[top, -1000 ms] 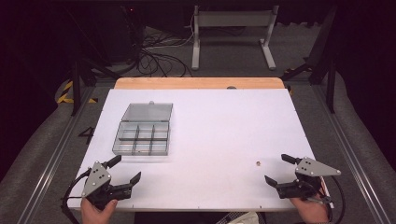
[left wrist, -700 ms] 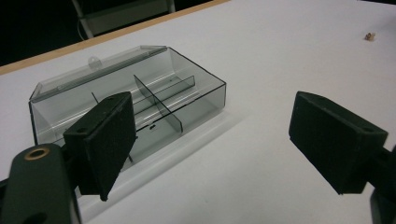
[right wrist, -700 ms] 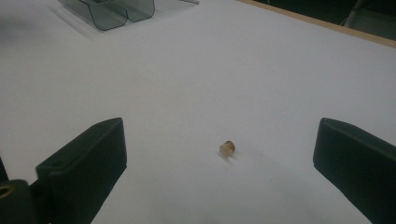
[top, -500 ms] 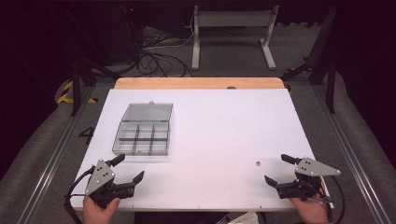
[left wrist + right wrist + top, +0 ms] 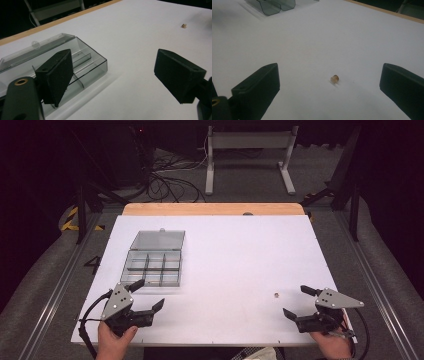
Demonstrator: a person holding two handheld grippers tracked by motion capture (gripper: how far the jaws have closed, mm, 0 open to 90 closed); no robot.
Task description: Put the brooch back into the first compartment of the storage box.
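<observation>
While the right gripper (image 5: 296,301) holds the same station at the near right corner of the table (image 5: 240,245) as in the earlier frames, the left gripper (image 5: 148,294) has shifted slightly toward the table centre and now sits just short of the compartment box (image 5: 154,265). Both grippers are released, jaws spread wide, nothing between them.

Item count: one clear compartment box, lid (image 5: 159,240) folded open on its far side; one small amber bead (image 5: 276,295); two grippers, each in one hand.

In the left gripper view, the box (image 5: 85,60) lies directly ahead of the left-hand jaw, its near corner just beyond the jaw tip, and the bead (image 5: 184,25) lies far ahead and to the right.

In the right gripper view, the bead (image 5: 334,78) rests on the table just ahead of the open jaws, between their lines, touching neither. The box (image 5: 274,6) lies well ahead and to the left.
</observation>
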